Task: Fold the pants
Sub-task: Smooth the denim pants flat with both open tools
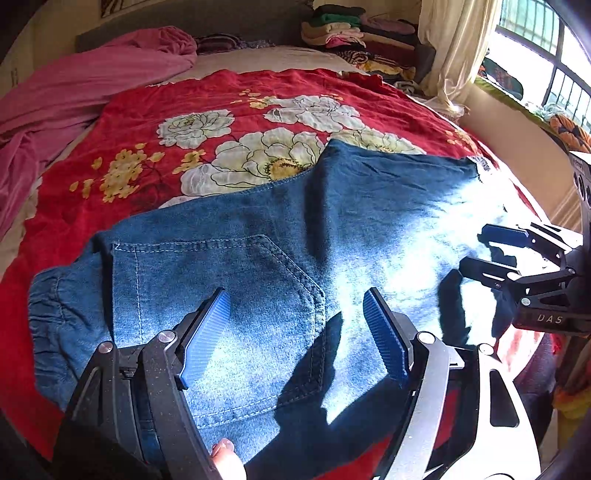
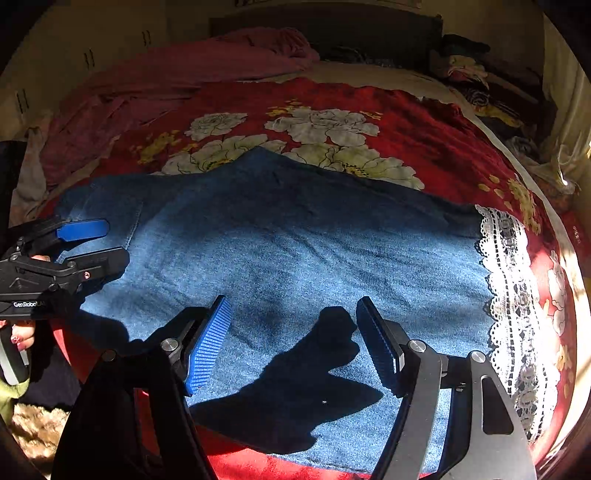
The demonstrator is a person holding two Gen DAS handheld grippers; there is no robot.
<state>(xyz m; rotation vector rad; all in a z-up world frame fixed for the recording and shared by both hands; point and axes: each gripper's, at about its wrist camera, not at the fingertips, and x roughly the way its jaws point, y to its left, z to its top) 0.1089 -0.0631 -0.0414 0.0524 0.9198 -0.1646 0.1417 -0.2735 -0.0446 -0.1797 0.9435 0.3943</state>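
Blue denim pants spread flat across a red flowered blanket on the bed, back pocket facing up toward the left end, white lace hem at the right end. Left tool poised just above the pocket area, blue pads standing apart, no cloth between them. Right tool poised above the leg portion near the lace, pads likewise apart and clamped on nothing. Each tool visible in the other's view, at the frame edge, over the denim. Strong sunlight across the near half of the pants, with dark tool shadows on the fabric. Pink bedding bunched at the far left, a pile of folded clothes at the headboard.
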